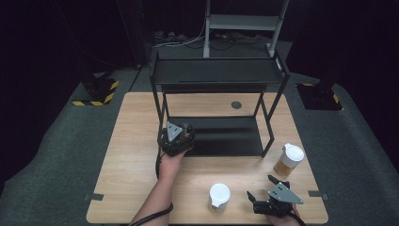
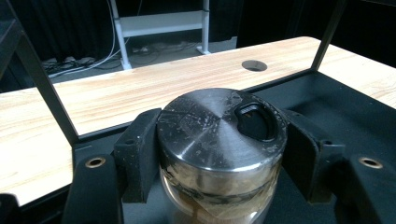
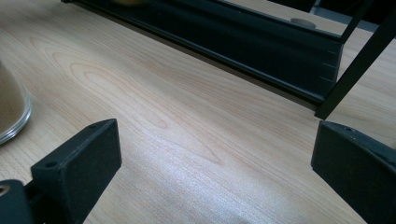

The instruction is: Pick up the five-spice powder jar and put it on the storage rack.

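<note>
Much of the held jar (image 2: 219, 154) is cut off: in the left gripper view its lower body drops out of the bottom edge, so only the brushed-metal lid and a band of clear wall with brownish contents show. In the high view the jar is almost wholly hidden under the left gripper (image 1: 181, 134), left of centre in the frame, at the front left corner of the black rack (image 1: 221, 70). The left gripper's jaws are clamped on the jar's sides, one matte black pad pressed against each flank just below the lid. The lid is round, flat and scuffed, with fine radial brushing and a black D-shaped flap set near its rim.

The right gripper (image 1: 261, 189) sits at the lower right of the high view, the hand behind it cut off by the bottom edge. Its jaws stand wide apart with only bare pale wood grain between them (seen plainly in the right gripper view). At the left edge of that view a glass rim with tan contents is cropped too far to identify.

On the wooden table (image 1: 136, 155) stand a white-lidded jar (image 1: 219, 195) at lower centre and a second white-capped jar (image 1: 289, 160) with amber contents at right.
</note>
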The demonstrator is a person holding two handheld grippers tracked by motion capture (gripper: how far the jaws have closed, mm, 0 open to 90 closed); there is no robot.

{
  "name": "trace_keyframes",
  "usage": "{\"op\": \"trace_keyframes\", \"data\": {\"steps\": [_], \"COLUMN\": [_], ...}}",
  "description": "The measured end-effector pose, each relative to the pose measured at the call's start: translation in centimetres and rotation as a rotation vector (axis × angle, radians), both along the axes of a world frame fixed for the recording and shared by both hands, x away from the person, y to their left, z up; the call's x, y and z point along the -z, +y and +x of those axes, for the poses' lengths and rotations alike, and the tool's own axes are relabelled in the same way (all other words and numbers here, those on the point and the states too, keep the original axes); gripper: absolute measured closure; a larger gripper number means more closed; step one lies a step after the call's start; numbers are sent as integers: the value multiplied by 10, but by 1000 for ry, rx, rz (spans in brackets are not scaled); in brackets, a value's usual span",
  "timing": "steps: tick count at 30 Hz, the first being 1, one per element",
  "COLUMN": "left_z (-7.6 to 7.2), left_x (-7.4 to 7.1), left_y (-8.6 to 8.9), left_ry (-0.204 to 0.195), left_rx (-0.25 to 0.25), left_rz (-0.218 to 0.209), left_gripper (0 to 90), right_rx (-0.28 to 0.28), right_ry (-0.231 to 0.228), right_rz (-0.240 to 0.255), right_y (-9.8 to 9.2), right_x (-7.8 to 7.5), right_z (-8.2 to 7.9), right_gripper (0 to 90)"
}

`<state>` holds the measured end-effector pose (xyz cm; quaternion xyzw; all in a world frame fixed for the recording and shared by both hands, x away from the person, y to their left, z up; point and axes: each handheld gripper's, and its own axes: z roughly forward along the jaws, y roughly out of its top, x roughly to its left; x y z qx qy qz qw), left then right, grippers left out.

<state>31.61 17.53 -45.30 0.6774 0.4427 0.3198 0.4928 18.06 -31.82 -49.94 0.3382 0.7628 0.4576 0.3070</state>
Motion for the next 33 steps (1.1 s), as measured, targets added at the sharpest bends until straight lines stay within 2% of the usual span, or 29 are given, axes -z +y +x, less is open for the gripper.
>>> {"op": "trace_keyframes", "data": {"steps": [17, 19, 22, 24, 33], "left_z": [1, 2, 3, 3, 1], "left_x": [1, 1, 0, -1, -2], "left_y": [4, 4, 4, 2, 1], "left_ry": [12, 14, 22, 23, 14], "left_rx": [9, 8, 5, 3, 17], "left_rz": [-1, -3, -13, -10, -2], "left_gripper": [342, 325, 238, 216, 202], "right_rx": [0, 1, 1, 1, 1], "right_ry": [-1, -1, -2, -1, 0], "right_rz": [-2, -1, -2, -2, -1], "right_y": [0, 0, 0, 0, 0], "right_x": [0, 0, 0, 0, 0], "right_z": [0, 0, 0, 0, 0], "right_gripper": [11, 11, 11, 11, 11]}}
